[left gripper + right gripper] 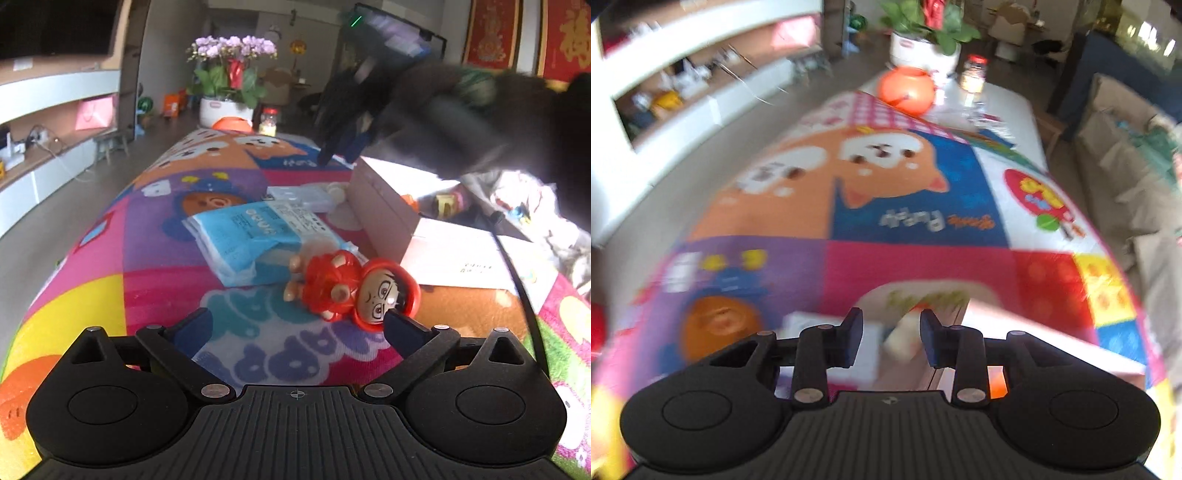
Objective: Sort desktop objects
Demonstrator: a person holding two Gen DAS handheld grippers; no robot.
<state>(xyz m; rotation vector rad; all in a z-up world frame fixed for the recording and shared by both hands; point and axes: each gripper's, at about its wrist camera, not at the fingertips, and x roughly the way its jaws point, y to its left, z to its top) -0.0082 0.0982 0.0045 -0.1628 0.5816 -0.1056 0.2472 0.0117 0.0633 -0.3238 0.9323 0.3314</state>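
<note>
Hovering low over the patterned cloth [162,236], the left gripper [297,325] sits level with its fingers spread wide and nothing between them. Just ahead of its right finger [400,326] lies a red doll [351,291] on its back, head toward the claw, the rim of its round face almost touching that fingertip. Beyond the doll, a little left of the claw's centre line, rests a blue packet [251,240], and past that a pale flat box [299,195]. Off to the right of the claw stands an open cardboard box [384,218], one flap folded down flat onto the cloth beside the doll. Higher up and to the right, the right gripper [343,147] shows as a dark smear, tilted nose-down with its tips reaching toward the cloth near the far corner of the box; the gloved hand [461,122] behind it is too blurred to read. Seen from its own camera, the right gripper [892,332] has its fingers parted by a moderate gap with nothing clamped; below that gap a cream-coloured object [901,339] shows, too smeared to identify, with a white box [809,321] just to its left and the cardboard wall [1034,328] to its right.
</note>
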